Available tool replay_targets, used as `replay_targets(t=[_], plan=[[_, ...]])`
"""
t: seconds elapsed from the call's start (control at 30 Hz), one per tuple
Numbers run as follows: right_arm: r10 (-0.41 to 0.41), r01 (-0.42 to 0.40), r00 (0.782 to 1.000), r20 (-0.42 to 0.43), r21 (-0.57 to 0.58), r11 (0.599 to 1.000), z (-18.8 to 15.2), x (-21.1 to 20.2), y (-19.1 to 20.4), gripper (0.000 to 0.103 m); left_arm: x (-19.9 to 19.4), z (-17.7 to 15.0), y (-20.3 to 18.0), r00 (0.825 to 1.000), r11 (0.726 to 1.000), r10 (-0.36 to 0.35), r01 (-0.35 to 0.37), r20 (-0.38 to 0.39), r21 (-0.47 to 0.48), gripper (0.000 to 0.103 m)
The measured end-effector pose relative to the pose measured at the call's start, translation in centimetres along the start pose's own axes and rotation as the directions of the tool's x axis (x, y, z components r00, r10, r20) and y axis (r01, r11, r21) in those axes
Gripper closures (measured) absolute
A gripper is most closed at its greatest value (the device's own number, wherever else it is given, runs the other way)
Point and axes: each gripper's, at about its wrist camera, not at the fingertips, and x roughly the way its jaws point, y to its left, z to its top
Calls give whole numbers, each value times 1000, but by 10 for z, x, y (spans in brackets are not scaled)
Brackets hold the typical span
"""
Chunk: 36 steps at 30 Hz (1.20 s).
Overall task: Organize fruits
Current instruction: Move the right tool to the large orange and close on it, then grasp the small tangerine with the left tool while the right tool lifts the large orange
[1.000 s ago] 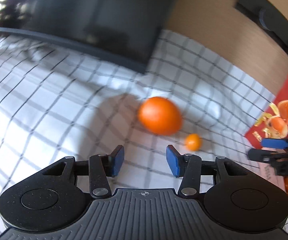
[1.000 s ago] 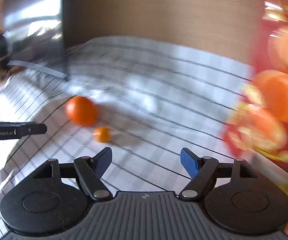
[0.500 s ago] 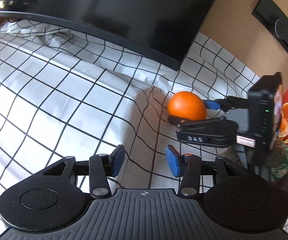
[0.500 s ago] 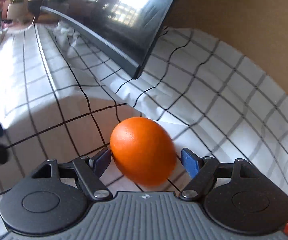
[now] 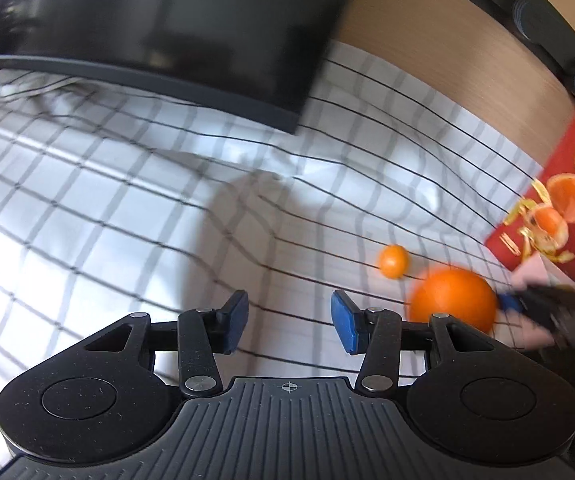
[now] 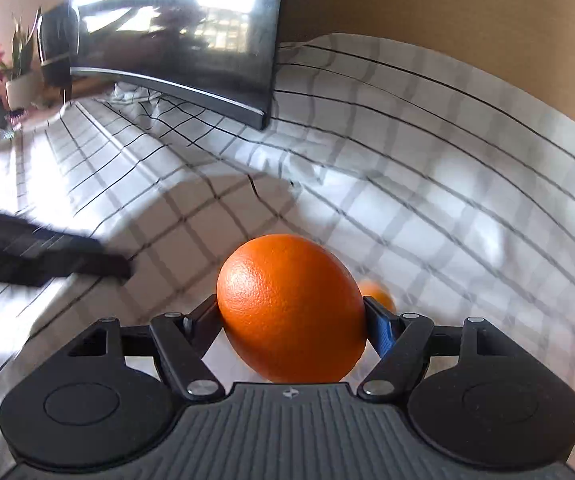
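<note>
The right gripper [image 6: 291, 318] has its fingers closed against both sides of the large round orange fruit [image 6: 290, 309], which appears lifted clear of the white black-checked tablecloth [image 6: 427, 184], so the first fruit looks picked up but not yet put anywhere. Still waiting is the small orange kumquat-like fruit [image 5: 394, 261], lying on the cloth just beyond the carried one, to the right of centre in the left wrist view. The red printed box with orange pictures [image 5: 559, 204] stands at the far right edge; it is probably the destination, though that is only a guess. The left gripper [image 5: 289, 322] hangs half open and empty over bare cloth, near the dark flat monitor [image 5: 175, 28]. Compared with half a second ago, the right gripper's fingers, then spread either side of the orange, now pinch it, and the fruit has travelled right and nearer, uncovering the small fruit behind it.
</note>
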Motion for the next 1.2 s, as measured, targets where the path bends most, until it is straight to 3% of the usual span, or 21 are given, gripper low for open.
replay_targets(t=[0.13,0.23,0.4,0.57,0.67,0.73,0.9,1.07,1.2], plan=[[-121,121,993,-17,10,993,-57,-49,-7,29,21,2,-33,996,993,-93,94,-14,76,52],[-181,184,982,-53,67,981,-94,-75,-17,29,43,11,-56,988,981,-154,150,24,121,52],[-248,257,966,-72,179,950,-143,-113,-30,29,88,26,-88,999,972,-36,37,-8,232,52],[-289,294,956,-56,201,934,-167,-135,-25,29,117,30,-107,997,958,0,22,-77,285,52],[-296,297,955,-34,205,933,-176,-140,-24,29,128,24,-116,996,948,37,-10,-77,319,56],[-301,300,953,-25,200,933,-179,-145,-23,29,126,19,-120,997,942,37,-15,-60,335,66],[-288,283,958,-6,209,936,-184,-150,-23,28,99,4,-128,996,947,-38,60,-75,314,66],[-254,250,967,-9,221,943,-190,-149,-27,26,55,-39,-150,976,927,-164,202,-144,316,66],[-244,244,969,-29,235,941,-196,-144,-30,26,27,-82,-169,966,913,-164,225,-199,340,66]])
